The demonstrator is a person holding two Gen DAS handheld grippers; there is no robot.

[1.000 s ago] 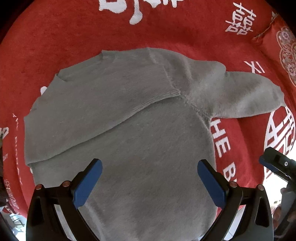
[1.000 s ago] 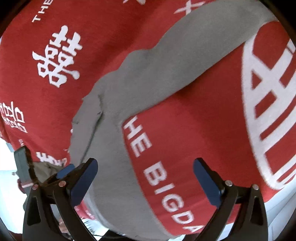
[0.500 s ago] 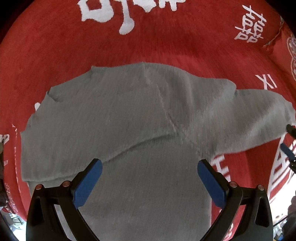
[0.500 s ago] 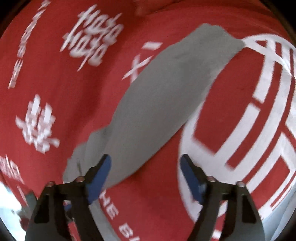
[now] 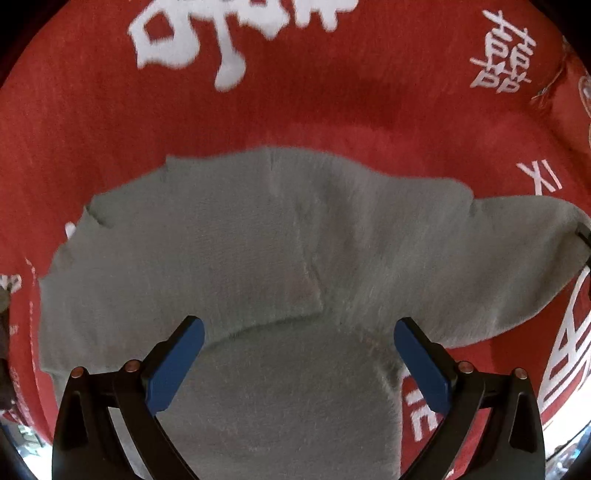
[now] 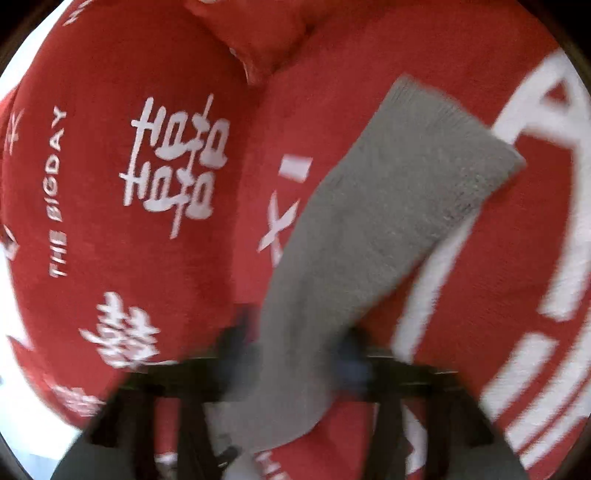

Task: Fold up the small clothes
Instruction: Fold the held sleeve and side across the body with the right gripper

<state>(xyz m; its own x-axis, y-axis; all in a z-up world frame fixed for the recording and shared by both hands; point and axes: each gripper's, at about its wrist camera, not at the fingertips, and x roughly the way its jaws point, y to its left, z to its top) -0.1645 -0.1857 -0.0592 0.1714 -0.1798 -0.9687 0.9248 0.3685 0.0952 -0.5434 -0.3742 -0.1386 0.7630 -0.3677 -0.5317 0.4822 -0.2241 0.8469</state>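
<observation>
One sleeve already lies folded across the grey sweater (image 5: 258,258) — the other sleeve (image 6: 369,229) remains out; left gripper (image 5: 295,354) jaws apart, right gripper (image 6: 295,354) too blurred to tell.

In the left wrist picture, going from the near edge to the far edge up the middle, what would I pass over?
The open left hand-held gripper → the grey sweater's body → its folded-over left sleeve → the sweater's far edge → the red blanket → its large white lettering.
</observation>
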